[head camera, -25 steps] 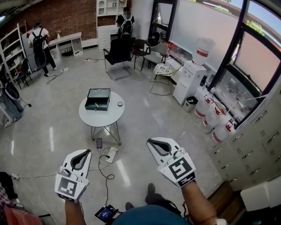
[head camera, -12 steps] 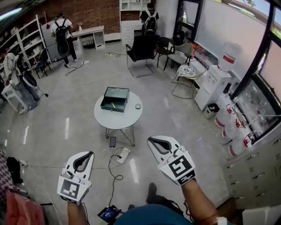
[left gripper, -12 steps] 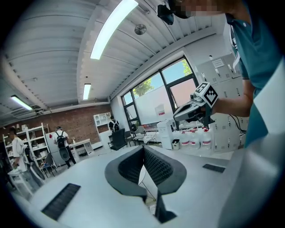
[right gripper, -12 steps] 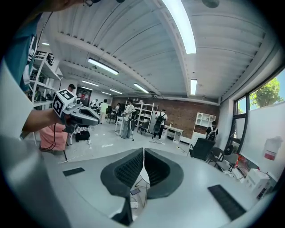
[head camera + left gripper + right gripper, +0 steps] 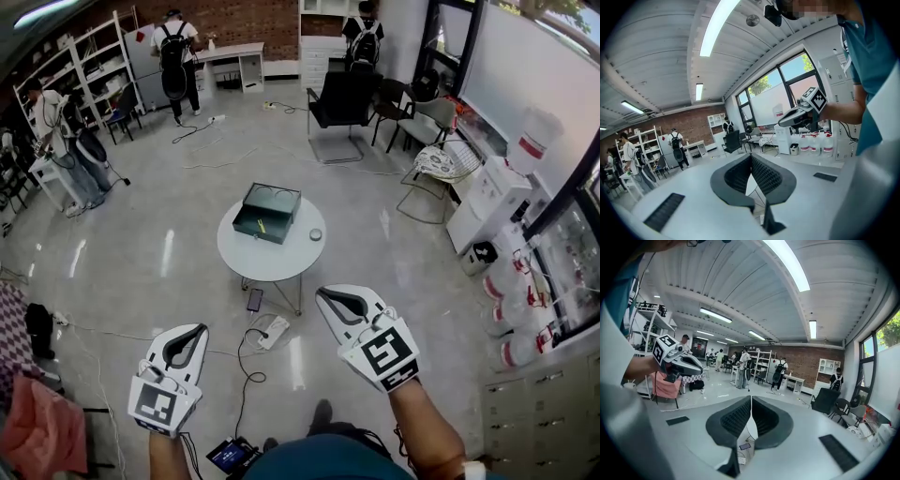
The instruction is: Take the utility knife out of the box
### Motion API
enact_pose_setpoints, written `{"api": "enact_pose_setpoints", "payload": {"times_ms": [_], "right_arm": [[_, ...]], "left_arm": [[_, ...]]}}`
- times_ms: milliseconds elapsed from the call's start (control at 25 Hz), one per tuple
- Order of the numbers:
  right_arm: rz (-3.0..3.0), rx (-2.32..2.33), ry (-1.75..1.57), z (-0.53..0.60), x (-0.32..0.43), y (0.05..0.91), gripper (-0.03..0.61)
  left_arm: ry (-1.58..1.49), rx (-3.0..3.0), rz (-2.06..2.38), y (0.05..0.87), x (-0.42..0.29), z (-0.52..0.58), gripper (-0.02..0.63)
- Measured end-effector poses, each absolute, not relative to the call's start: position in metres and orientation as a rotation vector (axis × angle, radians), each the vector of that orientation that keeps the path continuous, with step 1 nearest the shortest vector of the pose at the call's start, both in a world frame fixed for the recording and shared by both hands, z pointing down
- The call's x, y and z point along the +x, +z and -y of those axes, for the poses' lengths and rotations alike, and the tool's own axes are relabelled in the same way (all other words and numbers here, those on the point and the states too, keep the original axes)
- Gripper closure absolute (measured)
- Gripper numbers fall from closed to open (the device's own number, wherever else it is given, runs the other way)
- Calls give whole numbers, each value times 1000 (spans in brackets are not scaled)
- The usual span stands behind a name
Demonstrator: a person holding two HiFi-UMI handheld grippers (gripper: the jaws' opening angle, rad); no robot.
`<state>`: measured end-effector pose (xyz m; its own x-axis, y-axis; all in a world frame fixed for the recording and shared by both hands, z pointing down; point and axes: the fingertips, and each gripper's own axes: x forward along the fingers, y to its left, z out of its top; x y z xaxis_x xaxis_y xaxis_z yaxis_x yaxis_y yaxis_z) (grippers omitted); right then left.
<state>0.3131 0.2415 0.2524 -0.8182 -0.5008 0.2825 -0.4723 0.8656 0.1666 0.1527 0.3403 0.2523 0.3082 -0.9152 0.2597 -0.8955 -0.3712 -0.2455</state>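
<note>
while well short of the bench (image 5: 281,264), left hand-held gripper (image 5: 190,330) and right hand-held gripper (image 5: 325,298) carried side by side, jaws together and empty, likely for the approach; knife (image 5: 262,223) lying in the open box (image 5: 279,193), well ahead, between both.

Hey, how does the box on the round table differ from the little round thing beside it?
The box is dark, rectangular and open-topped; the round thing is pale and ring-like. The box is far bigger. The box sits far left on the white table, the round thing near its right edge. Both rest on it, apart.
</note>
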Motion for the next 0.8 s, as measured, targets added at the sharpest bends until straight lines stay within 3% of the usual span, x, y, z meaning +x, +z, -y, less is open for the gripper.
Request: {"api": "enact_pose_setpoints", "payload": {"times_ms": [480, 800], "right_arm": [[2781, 651, -87, -162, 353, 267, 540], [2753, 680, -79, -141, 343, 274, 540]], "left_arm": [[-647, -2439, -1755, 256, 208, -276, 595], [-687, -2440, -1772, 260, 183, -250, 595]]}}
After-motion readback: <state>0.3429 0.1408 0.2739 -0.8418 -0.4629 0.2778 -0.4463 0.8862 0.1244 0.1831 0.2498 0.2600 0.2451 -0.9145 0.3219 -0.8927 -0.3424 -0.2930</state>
